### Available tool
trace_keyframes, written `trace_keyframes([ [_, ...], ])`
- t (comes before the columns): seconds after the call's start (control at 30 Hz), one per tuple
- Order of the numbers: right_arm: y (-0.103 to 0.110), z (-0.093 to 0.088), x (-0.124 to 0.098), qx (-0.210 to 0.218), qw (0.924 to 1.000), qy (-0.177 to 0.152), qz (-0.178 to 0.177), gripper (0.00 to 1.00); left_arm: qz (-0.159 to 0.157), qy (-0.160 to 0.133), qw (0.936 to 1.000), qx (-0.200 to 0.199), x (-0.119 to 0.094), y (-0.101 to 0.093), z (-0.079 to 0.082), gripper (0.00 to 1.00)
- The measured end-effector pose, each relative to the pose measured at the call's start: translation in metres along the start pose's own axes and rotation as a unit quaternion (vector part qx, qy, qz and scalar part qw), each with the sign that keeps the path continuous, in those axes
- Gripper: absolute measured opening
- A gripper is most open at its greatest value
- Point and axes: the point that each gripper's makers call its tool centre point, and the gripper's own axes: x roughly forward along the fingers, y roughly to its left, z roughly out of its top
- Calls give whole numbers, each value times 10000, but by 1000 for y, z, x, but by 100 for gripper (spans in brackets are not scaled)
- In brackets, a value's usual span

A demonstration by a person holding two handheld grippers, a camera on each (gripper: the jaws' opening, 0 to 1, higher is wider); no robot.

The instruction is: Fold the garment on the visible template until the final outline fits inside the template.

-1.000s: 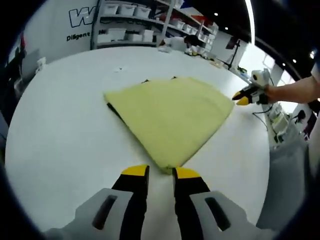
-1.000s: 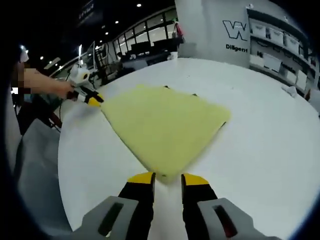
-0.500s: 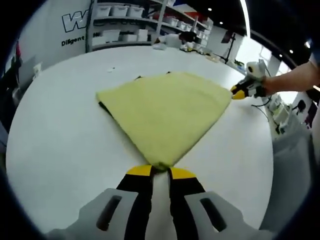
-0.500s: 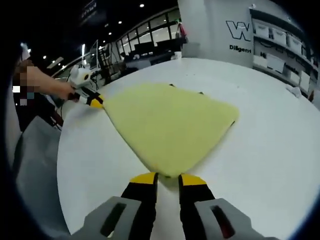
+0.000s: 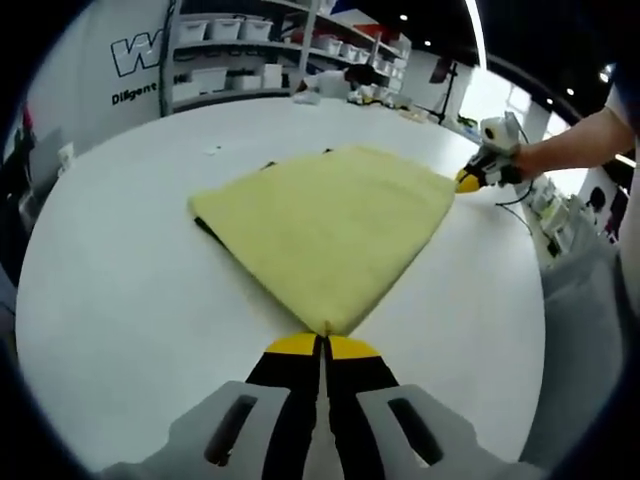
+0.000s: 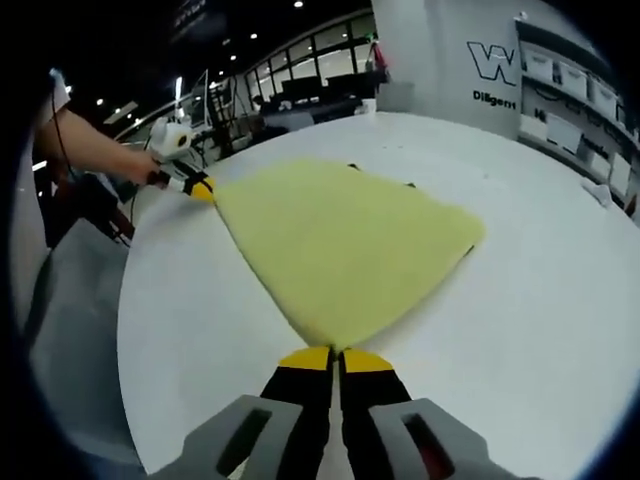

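A yellow folded garment (image 5: 325, 215) lies flat on the white table (image 5: 120, 290), and dark bits of the template (image 5: 206, 226) peek out at its left edge. In the left gripper view my left gripper (image 5: 323, 344) is shut on the garment's near corner. The right gripper (image 5: 468, 181), held by a hand, pinches the far right corner. In the right gripper view the garment (image 6: 340, 240) spreads ahead, my right gripper (image 6: 337, 358) is shut on its near corner, and the left gripper (image 6: 199, 187) holds the far left corner.
The table's rim (image 5: 535, 330) curves past on the right, with grey floor beyond. Shelves with white bins (image 5: 240, 70) stand behind the table. A small white scrap (image 6: 597, 193) lies on the table at the far right.
Both grippers moved forward and shut on the garment's corners; a second ago their jaws stood open just short of the cloth. The garment looks pulled slightly tauter.
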Motion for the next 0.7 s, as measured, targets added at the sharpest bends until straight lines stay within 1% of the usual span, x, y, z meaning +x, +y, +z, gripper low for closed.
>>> trace_keyframes([
  [0.07, -1, -1, -3, -60, 10000, 37, 59, 0, 34, 29, 10000, 32, -3, 3, -1, 0],
  [0.13, 1, -5, -5, -345, 9990, 200, 195, 0, 52, 45, 10000, 46, -6, 6, -3, 0],
  [0.17, -1, -8, -7, -572, 9976, 342, 186, 0, 43, 51, 10000, 61, -6, 4, -3, 0],
  [0.2, -1, -9, -7, -650, 9970, 371, 199, 0, 58, 82, 9998, 142, -7, 4, -4, 0],
  [0.3, -2, -5, -9, -631, 9974, 298, 204, 0, 57, 127, 9997, 196, -7, 3, -6, 0],
  [0.33, -4, -6, -9, -762, 9964, 332, 186, 0, 57, 142, 9997, 213, -7, 2, -6, 0],
  [0.4, 0, -9, -8, -872, 9951, 401, 215, 0, 59, 173, 9995, 270, -6, 0, -7, 0],
  [0.43, 2, -13, -8, -1022, 9933, 489, 232, 0, 63, 210, 9993, 295, -6, 0, -8, 0],
  [0.53, 8, -23, -6, -1056, 9921, 610, 304, 0, 32, 323, 9989, 348, -5, -4, -14, 0],
  [0.57, 9, -24, -6, -1064, 9920, 604, 298, 0, 10, 355, 9986, 387, -5, -5, -17, 0],
  [0.6, 10, -24, -7, -1035, 9922, 631, 282, 0, -5, 379, 9984, 409, -5, -7, -18, 0],
  [0.7, 14, -19, -8, -924, 9938, 545, 286, 0, -20, 414, 9980, 468, -5, -9, -20, 0],
])
